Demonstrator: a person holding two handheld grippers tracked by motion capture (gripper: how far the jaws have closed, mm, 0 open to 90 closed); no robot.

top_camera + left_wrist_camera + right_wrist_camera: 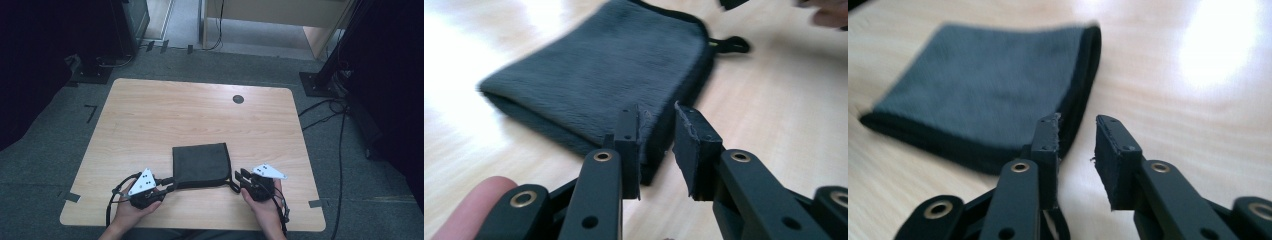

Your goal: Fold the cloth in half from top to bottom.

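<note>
My left gripper [169, 186] sits at the near left corner of the folded dark cloth [201, 164], jaws parted with the corner's edge between the pads, not pinched. The cloth lies flat near the table's [150, 115] front edge, its small loop [730, 45] off one corner. My right gripper [239, 179] stands just beside the near right corner — jaws apart, empty. I judge the corner grab in hand; next, both must close on fabric.

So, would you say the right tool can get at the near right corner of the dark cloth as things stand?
Probably yes. The right tool sits just beside the cloth at its near right corner, jaws parted with nothing between them, and only bare table lies in the gap. The left tool is at the opposite corner, out of the way.
</note>
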